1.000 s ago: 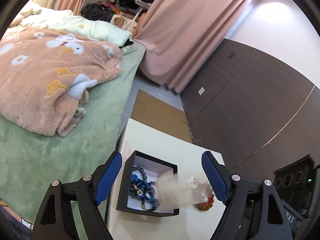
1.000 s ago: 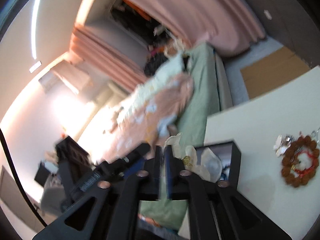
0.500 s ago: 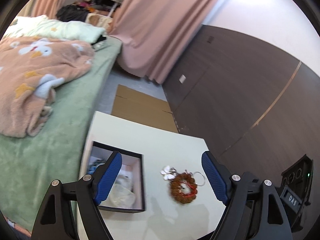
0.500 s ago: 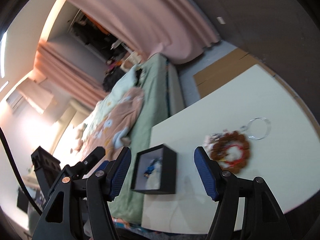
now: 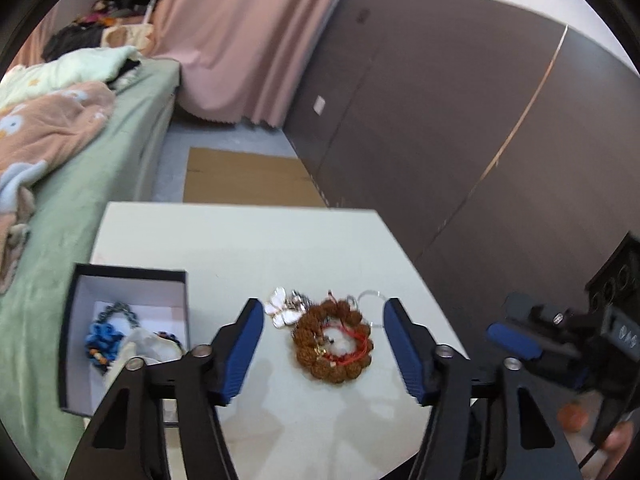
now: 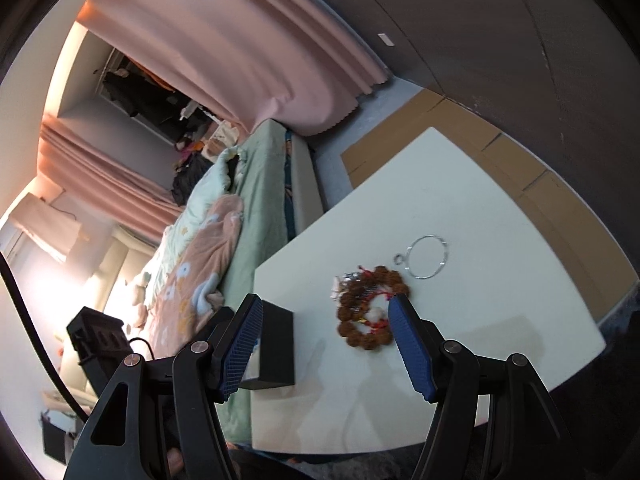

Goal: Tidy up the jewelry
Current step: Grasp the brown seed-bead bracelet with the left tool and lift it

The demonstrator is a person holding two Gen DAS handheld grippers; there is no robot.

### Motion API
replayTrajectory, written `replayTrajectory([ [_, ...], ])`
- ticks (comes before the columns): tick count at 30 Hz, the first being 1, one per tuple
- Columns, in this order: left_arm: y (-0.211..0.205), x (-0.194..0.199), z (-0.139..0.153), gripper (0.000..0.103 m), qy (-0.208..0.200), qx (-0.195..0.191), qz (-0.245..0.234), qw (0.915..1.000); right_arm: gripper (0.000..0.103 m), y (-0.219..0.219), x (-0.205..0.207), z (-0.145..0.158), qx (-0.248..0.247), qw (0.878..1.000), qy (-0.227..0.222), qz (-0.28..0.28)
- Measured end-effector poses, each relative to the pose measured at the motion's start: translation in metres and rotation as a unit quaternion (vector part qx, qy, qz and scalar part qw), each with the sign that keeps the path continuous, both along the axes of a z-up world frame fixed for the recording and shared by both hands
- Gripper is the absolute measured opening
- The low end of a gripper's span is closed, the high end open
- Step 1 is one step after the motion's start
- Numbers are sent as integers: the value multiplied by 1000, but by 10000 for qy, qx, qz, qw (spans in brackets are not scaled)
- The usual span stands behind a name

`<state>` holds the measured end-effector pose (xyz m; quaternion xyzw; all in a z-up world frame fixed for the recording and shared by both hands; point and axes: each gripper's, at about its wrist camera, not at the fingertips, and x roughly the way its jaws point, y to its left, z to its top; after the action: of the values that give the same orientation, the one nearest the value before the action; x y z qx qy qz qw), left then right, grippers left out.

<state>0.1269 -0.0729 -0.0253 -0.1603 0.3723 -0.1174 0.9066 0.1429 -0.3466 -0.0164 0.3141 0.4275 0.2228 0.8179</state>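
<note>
Bedroom setting, seen from above a cream rectangular tabletop; a bed with green sheet and a peach fleece blanket with white flowers lies along the table's left side, a pink pleated curtain hangs behind, and a dark brown panelled wall closes the right. A flat sheet of brown cardboard lies on the floor beyond the table's far edge.

At the table's left edge stands a black square jewellery box with white lining, lid off. Inside it lie a blue beaded bracelet, a grey chain and a pale crumpled item whose nature cannot be told.

Right of the box, the left gripper hovers above the table with its blue-padded fingers spread wide and empty. Framed between them on the tabletop lies a brown bracelet of large knobbly seed beads with red cord. A white butterfly-shaped brooch touches the bracelet's far left side, with small silvery pieces beside it too blurred to identify. A thin silver wire bangle lies just beyond the bracelet's right side.

The right gripper appears at the left wrist view's right edge and, in its own view, is likewise parted and empty above the tabletop, the brown bracelet lying between its fingers close to the right one, the black box behind its left finger.
</note>
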Motion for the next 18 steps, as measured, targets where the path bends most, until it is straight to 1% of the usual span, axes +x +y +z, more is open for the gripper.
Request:
replayTrajectory([
  [6, -8, 11, -18, 61, 205, 150, -132, 9996, 66, -18, 5, -10, -102, 9997, 190, -145],
  [10, -16, 22, -32, 60, 424, 245, -177, 9986, 66, -26, 8, -15, -229, 9990, 324, -210],
  [12, -20, 28, -39, 56, 522, 228, -160, 9983, 66, -26, 11, -18, -279, 9987, 381, -194],
  [14, -23, 35, -47, 56, 661, 202, -166, 9975, 66, -25, 14, -23, -353, 9984, 425, -152],
  [16, -28, 40, -56, 55, 835, 275, -158, 9960, 66, -23, 17, -27, -401, 9980, 471, -108],
  [18, -32, 43, -64, 52, 978, 345, -176, 9944, 66, -20, 22, -32, -455, 9977, 502, -51],
])
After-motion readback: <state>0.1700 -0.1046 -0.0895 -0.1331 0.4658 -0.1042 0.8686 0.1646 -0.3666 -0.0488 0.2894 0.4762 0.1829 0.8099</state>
